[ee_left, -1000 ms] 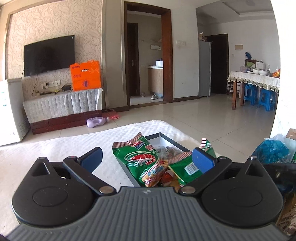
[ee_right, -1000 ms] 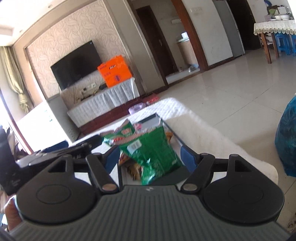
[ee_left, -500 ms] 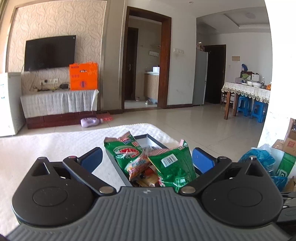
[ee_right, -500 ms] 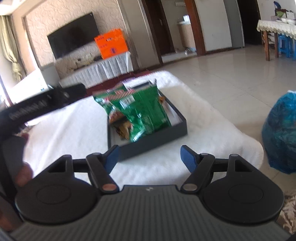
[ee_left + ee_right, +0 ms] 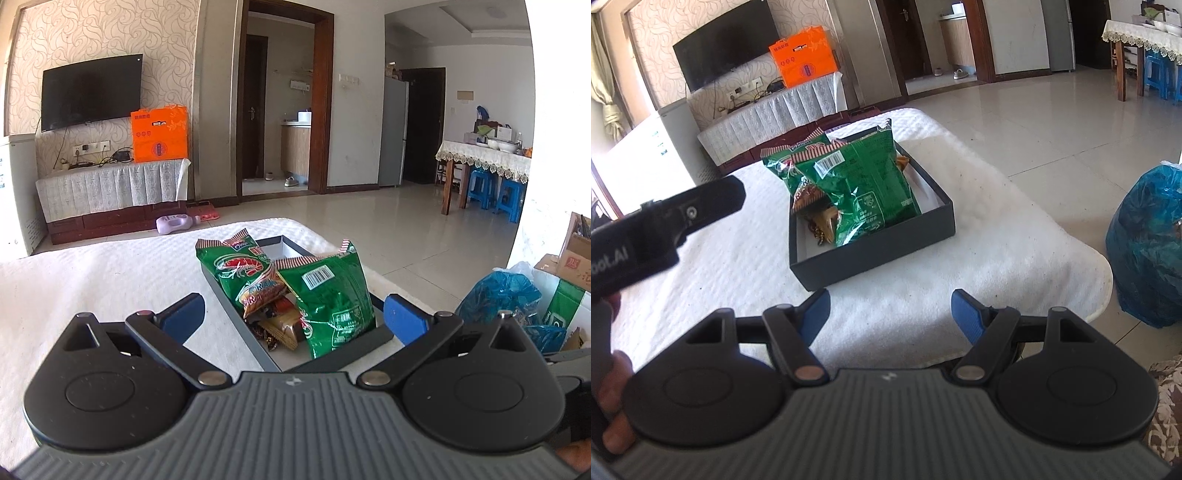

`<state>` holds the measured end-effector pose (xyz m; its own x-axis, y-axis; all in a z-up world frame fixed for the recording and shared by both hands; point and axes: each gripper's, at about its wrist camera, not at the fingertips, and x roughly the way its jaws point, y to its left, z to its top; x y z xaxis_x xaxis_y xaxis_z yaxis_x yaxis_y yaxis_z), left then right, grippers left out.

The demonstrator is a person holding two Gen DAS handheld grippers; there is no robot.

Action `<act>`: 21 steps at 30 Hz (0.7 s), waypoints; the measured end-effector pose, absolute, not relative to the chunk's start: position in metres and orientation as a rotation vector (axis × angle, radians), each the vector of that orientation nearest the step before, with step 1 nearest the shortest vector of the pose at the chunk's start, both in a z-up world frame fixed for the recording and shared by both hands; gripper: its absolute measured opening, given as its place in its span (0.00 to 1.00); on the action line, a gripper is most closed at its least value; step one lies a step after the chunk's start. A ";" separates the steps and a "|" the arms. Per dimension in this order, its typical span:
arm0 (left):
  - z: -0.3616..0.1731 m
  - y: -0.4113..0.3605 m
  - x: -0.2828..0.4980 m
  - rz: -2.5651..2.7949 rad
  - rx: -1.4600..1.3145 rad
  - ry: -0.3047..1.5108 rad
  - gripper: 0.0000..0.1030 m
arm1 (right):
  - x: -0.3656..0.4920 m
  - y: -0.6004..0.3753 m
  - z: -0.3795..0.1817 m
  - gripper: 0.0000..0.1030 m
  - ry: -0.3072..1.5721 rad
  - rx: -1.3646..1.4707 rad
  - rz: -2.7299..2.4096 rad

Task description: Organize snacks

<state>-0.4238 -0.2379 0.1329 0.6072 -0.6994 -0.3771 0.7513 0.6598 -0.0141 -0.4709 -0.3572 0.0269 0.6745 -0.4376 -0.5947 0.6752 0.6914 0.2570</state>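
- The right claw (image 5: 890, 314) is wide apart and holds nothing; it hangs above the white towel (image 5: 997, 229), just in front of the near wall of the black box (image 5: 871, 254).
- The left claw (image 5: 293, 319) is also wide and empty, with the box between its fingers in its own view.
- The snacks are in the box: two green bags (image 5: 864, 184) lie on top of smaller brown packets (image 5: 827, 221), and they stand higher than the rim.
- Risk, in my judgement: the top bag is slippery and full of air, so a narrow pinch can slide off or crush the chips.
- Pulling it can drag the packets below out onto the towel.
- The box is light and can shift toward the edge of the surface.
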 end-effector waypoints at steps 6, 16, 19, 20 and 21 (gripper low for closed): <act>0.127 -0.239 -0.433 -0.862 0.188 0.396 1.00 | -0.470 -0.359 0.026 0.72 0.545 0.495 -0.652; 0.119 -0.242 -0.432 -0.852 0.209 0.429 1.00 | -0.458 -0.359 0.023 0.72 0.655 0.448 -0.652; 0.115 -0.245 -0.435 -0.852 0.245 0.414 1.00 | -0.452 -0.358 0.022 0.72 0.738 0.389 -0.653; 0.114 -0.246 -0.437 -0.849 0.254 0.407 1.00 | -0.451 -0.357 0.022 0.72 0.759 0.366 -0.658; 0.112 -0.246 -0.438 -0.847 0.260 0.406 1.00 | -0.450 -0.357 0.022 0.72 0.776 0.341 -0.663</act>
